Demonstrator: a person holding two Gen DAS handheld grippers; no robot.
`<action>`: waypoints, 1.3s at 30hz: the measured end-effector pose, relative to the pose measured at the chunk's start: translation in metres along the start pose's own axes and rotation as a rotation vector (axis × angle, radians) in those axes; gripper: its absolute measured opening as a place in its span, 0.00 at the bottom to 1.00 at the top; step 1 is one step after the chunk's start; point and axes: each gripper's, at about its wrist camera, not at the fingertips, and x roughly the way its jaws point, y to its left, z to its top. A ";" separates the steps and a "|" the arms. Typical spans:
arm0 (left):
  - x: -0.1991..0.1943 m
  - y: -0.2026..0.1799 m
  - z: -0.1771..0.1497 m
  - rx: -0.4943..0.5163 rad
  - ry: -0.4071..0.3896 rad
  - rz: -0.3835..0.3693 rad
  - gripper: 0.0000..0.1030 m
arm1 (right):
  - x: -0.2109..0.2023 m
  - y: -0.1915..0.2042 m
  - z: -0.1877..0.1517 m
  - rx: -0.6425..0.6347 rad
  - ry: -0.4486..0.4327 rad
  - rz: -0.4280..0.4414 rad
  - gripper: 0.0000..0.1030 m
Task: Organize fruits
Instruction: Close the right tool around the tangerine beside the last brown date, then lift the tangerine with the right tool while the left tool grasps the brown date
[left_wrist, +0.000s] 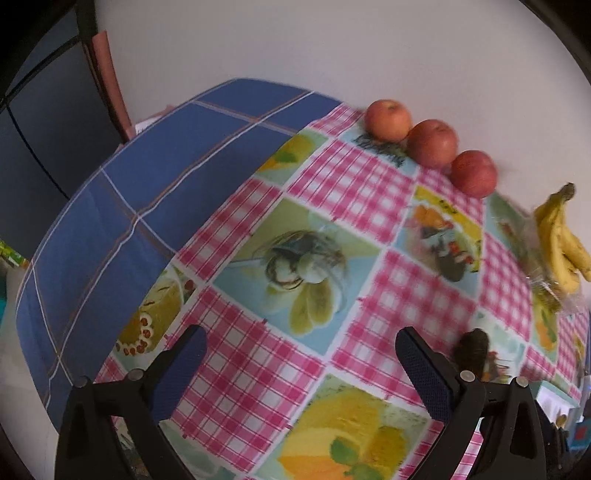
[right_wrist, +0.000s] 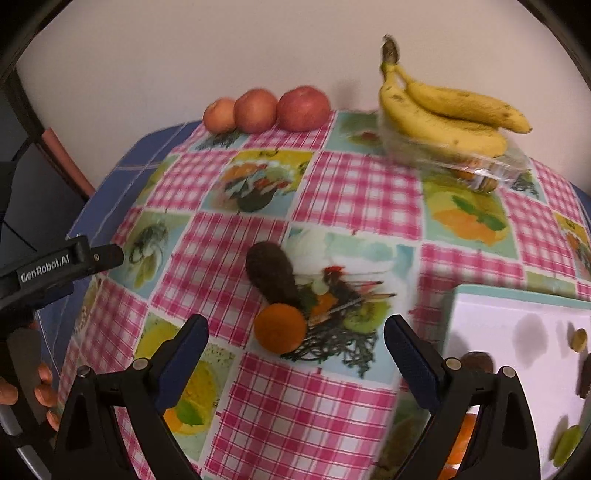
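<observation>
The right tongs (right_wrist: 295, 339) are spread wide and hold nothing, hanging over the counter (right_wrist: 332, 406) with its pink-checked, fruit-printed cloth. Just ahead of their gap lies an orange (right_wrist: 280, 328), and touching it on its far side is a dark avocado (right_wrist: 271, 273). Farther ahead and to the right of these tongs, a bunch of bananas (right_wrist: 443, 110) rests on a crumpled clear wrapper (right_wrist: 495, 170). Far ahead and slightly left, three apples (right_wrist: 266, 109) sit in a row against the wall, each touching the next. Close on the right of the right tongs is a white box (right_wrist: 517, 332) with small dark and greenish pieces in it, too blurred to tell.

The left tongs (left_wrist: 301, 354) are also spread and empty. Only the top of the avocado (left_wrist: 472, 343) shows, just beyond their right finger. The apples (left_wrist: 432, 144) lie far ahead to the right, the bananas (left_wrist: 561, 240) farther right still. A blue checked cloth (left_wrist: 129, 184) covers the counter to the left of the left tongs.
</observation>
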 end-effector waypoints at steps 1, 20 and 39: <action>0.005 0.003 0.000 -0.008 0.010 -0.003 1.00 | 0.004 0.002 -0.001 -0.003 0.006 -0.003 0.91; 0.031 0.004 0.003 0.000 0.047 -0.010 1.00 | 0.040 0.016 -0.011 -0.044 0.053 -0.022 0.37; 0.018 -0.020 0.004 -0.009 0.018 -0.167 1.00 | 0.000 -0.027 0.000 0.005 -0.013 -0.064 0.36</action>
